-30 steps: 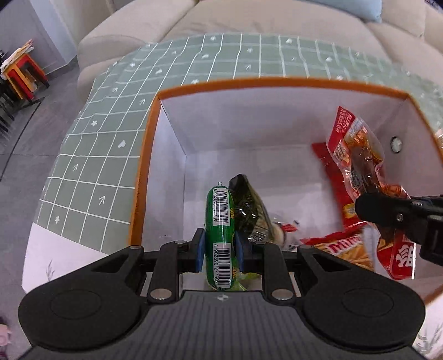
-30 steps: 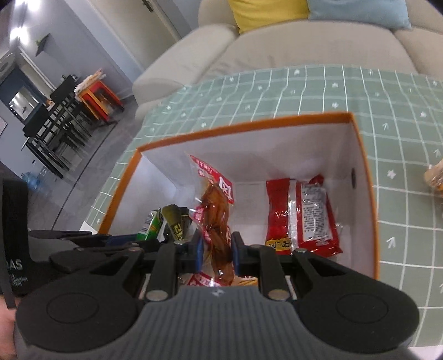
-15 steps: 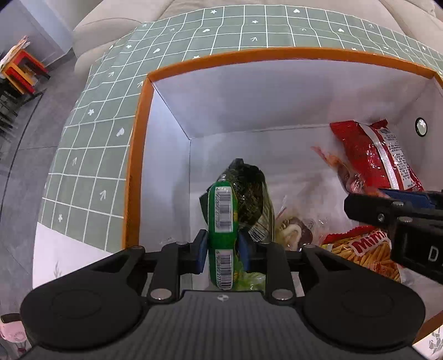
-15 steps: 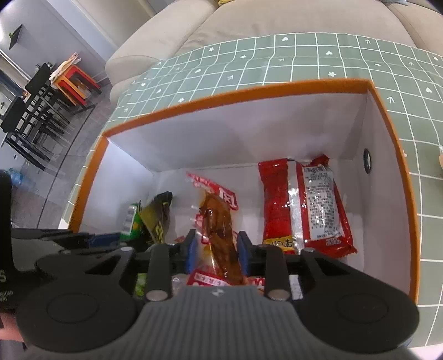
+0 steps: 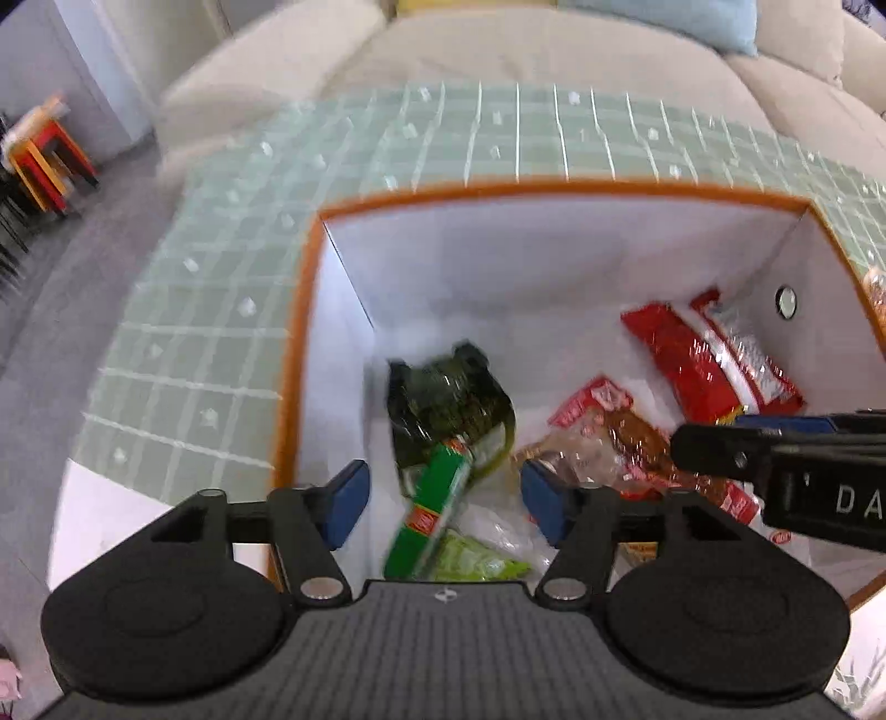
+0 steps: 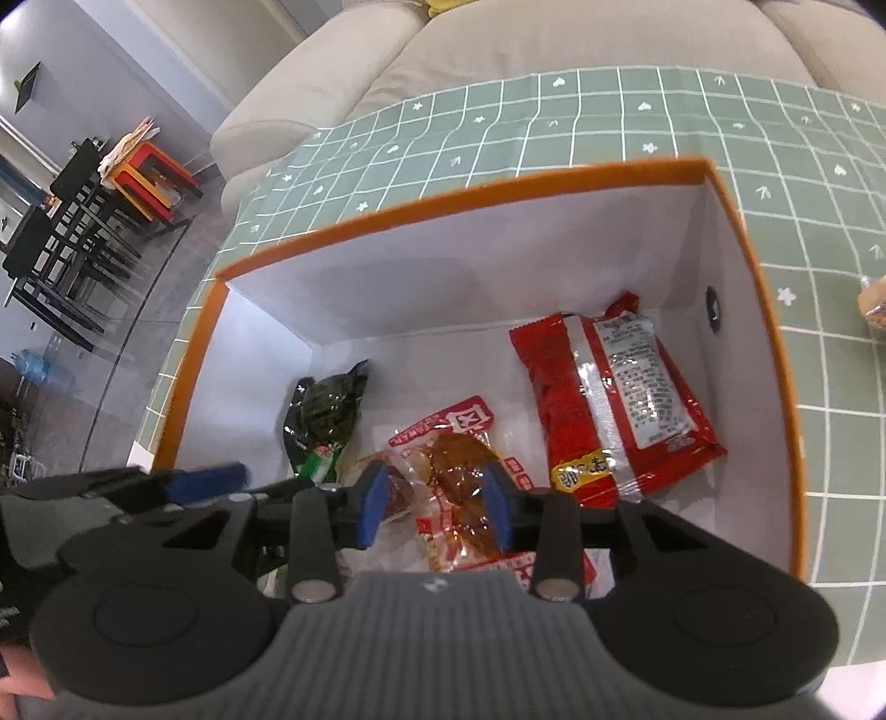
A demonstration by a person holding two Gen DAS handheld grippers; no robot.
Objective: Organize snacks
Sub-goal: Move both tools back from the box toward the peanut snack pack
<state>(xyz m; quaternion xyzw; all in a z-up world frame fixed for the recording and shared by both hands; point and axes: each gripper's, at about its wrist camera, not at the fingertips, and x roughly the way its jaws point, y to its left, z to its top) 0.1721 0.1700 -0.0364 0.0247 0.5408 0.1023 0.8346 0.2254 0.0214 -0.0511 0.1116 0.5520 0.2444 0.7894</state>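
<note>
An orange-rimmed white box [image 5: 554, 185] [image 6: 443, 199] stands on the green checked cloth. My left gripper [image 5: 443, 501] hangs over its left part with jaws opening wide. A green snack pack [image 5: 432, 515] sits tilted and blurred between them, clear of both pads and leaning on a dark green pack [image 5: 443, 399] [image 6: 326, 407]. My right gripper [image 6: 436, 498] is low in the box, jaws opening. A clear and red packet of brown meat [image 6: 459, 459] [image 5: 609, 443] lies on the floor between and below its pads, not pressed. A big red packet [image 6: 614, 399] [image 5: 714, 354] rests at the right wall.
More snack packs lie under the grippers on the box floor. A round brownish snack [image 6: 875, 302] sits on the cloth [image 6: 609, 122] right of the box. A beige sofa [image 5: 498, 50] stands behind the table, with chairs and stools [image 6: 138, 171] at the far left.
Both grippers dipped into the box and opened. The green pack has left the left pads and tipped over. The meat packet has dropped flat from the right pads.
</note>
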